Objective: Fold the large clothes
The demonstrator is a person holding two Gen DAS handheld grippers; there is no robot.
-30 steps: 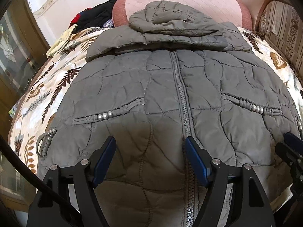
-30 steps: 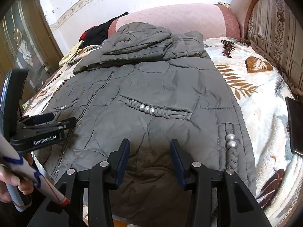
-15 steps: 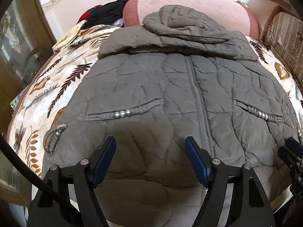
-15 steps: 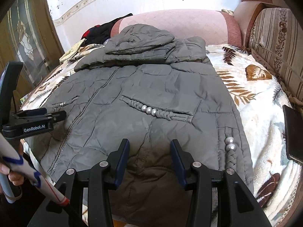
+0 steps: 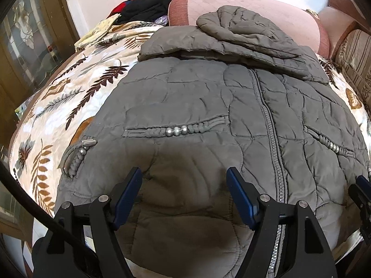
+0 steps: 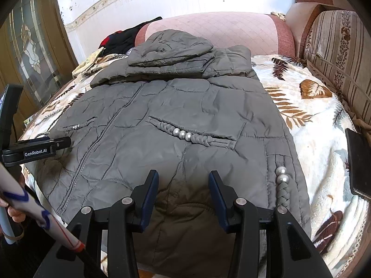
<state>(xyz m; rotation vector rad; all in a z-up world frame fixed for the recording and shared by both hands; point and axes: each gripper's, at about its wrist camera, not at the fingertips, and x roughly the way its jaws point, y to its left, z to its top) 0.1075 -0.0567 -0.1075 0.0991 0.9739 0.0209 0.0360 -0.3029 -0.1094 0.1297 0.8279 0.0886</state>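
leaf-print blanket (image 6: pixel 310 125), pink bolster (image 6: pixel 222 30), perhaps glazed door (image 6: pixel 30 53)

Both tools are showing black angular frames with silver screw heads at the pivots and dark blue pads lining the jaws. The left gripper (image 5: pixel 184 193) is trailing a black cable, and its side is carrying white "GenRobot.AI" lettering. The right gripper (image 6: pixel 183 195) is showing the same build. A white sleeve (image 6: pixel 27 202) with blue and red lines is covering the arm.
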